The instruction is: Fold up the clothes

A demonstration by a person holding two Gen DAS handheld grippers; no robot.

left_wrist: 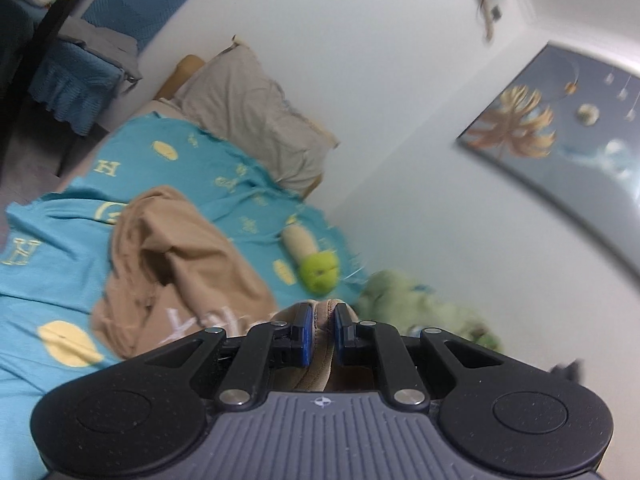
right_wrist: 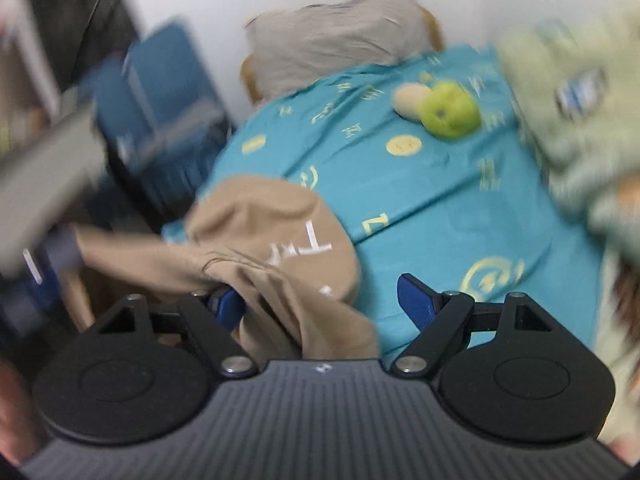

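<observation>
Left tongs [left_wrist: 319, 334] clamp the crumpled tan cotton garment's [left_wrist: 180, 264] hem, lifting it off the turquoise-sheeted bed [left_wrist: 48, 248] for spreading, while right tongs [right_wrist: 320, 304] gape at six o'clock, cloth draped between.

My left-hand camera sits low over the bed [left_wrist: 52, 248], tilted, facing the pillow [left_wrist: 260, 116] and wall. My right-hand camera looks up the bed [right_wrist: 420, 208] from its foot. Both share pillow [right_wrist: 340, 36] and green toy [left_wrist: 319, 271] [right_wrist: 450, 109].
</observation>
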